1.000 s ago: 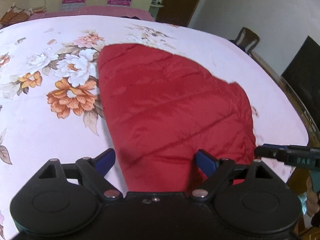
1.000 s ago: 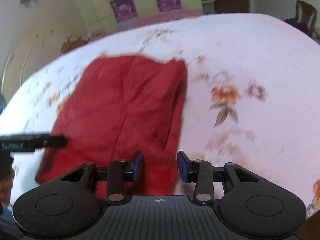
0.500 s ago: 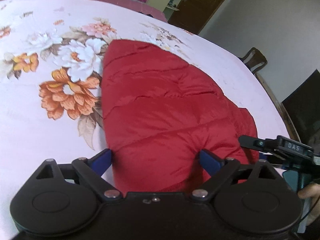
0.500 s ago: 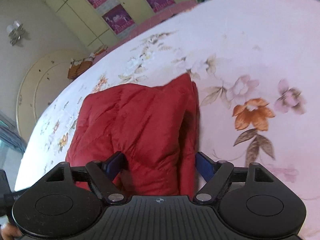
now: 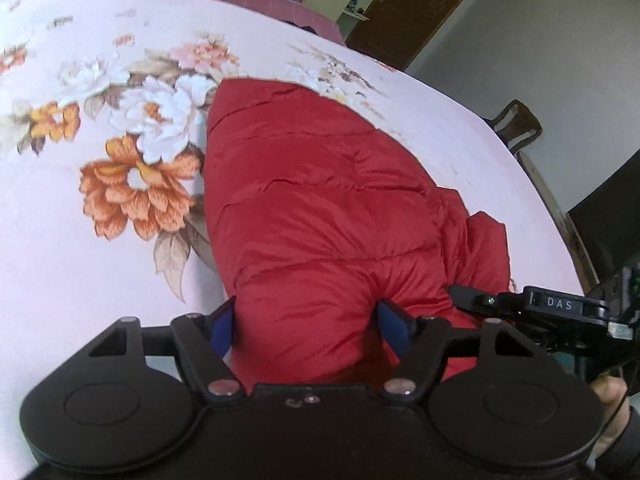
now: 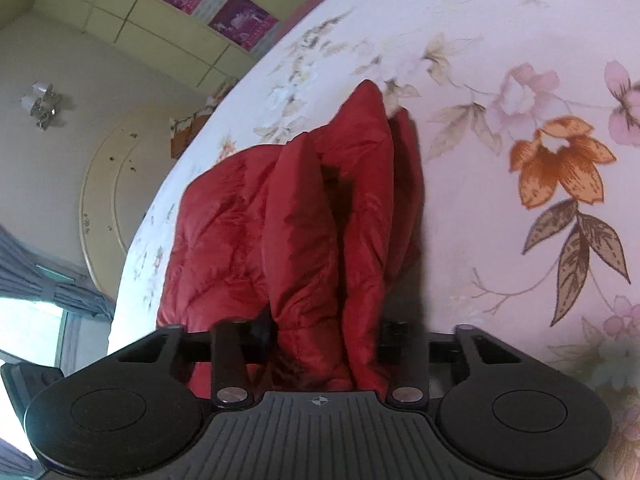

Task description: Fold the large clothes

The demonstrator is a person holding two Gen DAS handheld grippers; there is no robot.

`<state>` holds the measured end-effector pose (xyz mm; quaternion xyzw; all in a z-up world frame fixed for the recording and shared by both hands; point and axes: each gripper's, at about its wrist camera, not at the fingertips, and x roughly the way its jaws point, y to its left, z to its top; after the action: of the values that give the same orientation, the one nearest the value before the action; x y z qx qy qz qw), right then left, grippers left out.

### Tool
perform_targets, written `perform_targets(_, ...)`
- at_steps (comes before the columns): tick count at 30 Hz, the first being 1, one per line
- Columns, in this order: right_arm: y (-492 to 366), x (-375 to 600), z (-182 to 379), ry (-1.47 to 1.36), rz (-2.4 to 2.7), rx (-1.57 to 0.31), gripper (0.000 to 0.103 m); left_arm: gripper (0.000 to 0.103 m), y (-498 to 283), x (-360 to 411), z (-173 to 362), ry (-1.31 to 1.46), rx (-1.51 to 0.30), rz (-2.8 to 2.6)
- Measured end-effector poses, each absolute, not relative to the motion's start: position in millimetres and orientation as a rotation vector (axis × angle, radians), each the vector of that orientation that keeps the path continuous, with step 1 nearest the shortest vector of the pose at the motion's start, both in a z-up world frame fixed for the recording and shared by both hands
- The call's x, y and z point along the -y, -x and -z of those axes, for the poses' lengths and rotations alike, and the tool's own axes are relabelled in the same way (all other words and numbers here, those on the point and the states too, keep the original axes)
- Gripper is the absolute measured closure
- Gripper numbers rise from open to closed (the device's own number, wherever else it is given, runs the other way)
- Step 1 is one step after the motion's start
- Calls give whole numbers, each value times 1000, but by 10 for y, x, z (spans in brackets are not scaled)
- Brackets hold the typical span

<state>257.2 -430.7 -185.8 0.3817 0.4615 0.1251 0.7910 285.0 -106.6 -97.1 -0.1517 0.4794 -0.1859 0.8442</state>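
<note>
While the red quilted jacket lies on the flowered bedspread, its near end bulges up between the blue pads of the left claw, whose jaws are closing; the pads seem to touch the fabric on both sides, though how firmly they press is hard to judge. The right claw is closing too, and bunched folds of the jacket are squeezed between its jaws. In the left wrist view the right claw's finger reaches in from the right just beside the jacket's near right corner and bears the letters "DAS". Bare bedspread stretches left, right and far of the jacket. The bed's wooden edge runs along the right, with a chair beyond it.
</note>
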Motion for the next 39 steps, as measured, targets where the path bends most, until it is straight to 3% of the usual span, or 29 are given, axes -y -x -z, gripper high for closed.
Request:
perform_targets(4,-2566,4273,1698,-802,-282,-959,75,39,-2874,1034,836,305,-990,382)
perform_targets(15,-2875,3642,1435,-790,-356,-887,75,39,-3000,450,463,278,-905,329)
perform_targets(30,-3780,1212,1333,-719,-379,-847,75,39,-3537,-1967,349,299,-822,279)
perform_targets(39,-4365,215,1537,-720,-403,-865,75,39,-3942,-2786,380,256,-798,218)
